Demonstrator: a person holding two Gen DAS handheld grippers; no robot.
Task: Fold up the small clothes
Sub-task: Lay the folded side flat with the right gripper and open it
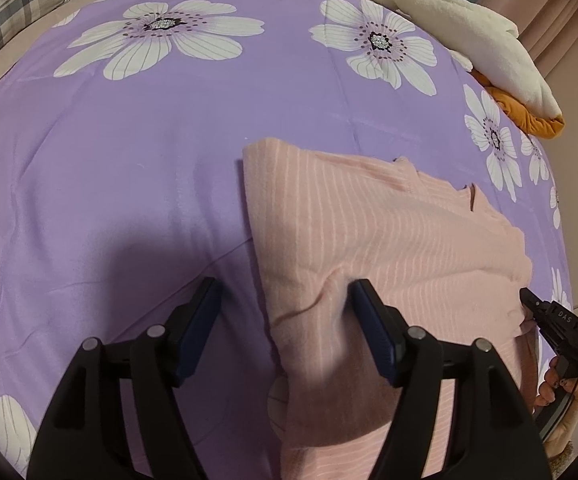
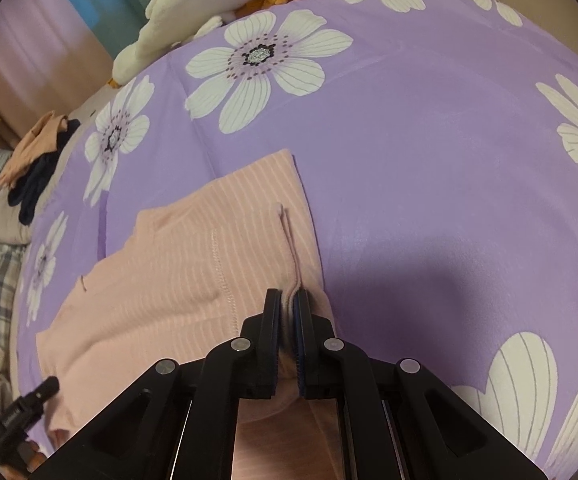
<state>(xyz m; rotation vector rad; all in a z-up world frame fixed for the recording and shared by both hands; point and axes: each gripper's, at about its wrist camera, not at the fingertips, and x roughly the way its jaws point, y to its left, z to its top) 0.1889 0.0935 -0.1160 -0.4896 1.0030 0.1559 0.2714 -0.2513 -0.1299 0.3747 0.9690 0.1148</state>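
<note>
We have the pink striped garment (image 1: pixel 389 232) lying on the bed, on the purple flowered bedspread (image 1: pixel 129 152), and it already looks folded at least once: its far edge is a straight, doubled line, and a stitched seam and a loose hem run across the upper layer. It is not yet a tidy packet, as we judge it; the near part bunches into a ridge and the edge nearest us is uneven.

Our right tongs (image 2: pixel 287 300) are clenched on a rolled edge of the garment, with pink cloth squeezed between the pads. Our left tongs (image 1: pixel 287 300) stand released, jaws wide apart, with the garment's left edge between them; the right finger rests on or just over the cloth, and nothing is pinched. In the left view the right tongs show at the garment's far right corner.

What is left, we think, is another fold to bring it down to a compact shape, then a smoothing of the wrinkles.

Around us, a white and orange plush toy (image 1: pixel 489 48) lies at the far side of the bedspread, well apart from the garment. A heap of dark and peach clothes (image 2: pixel 37 156) waits off the bedspread's edge, likely still to be folded. A plaid pillow (image 1: pixel 21 8) sits at the corner. Nothing stands in the way of the fold.
</note>
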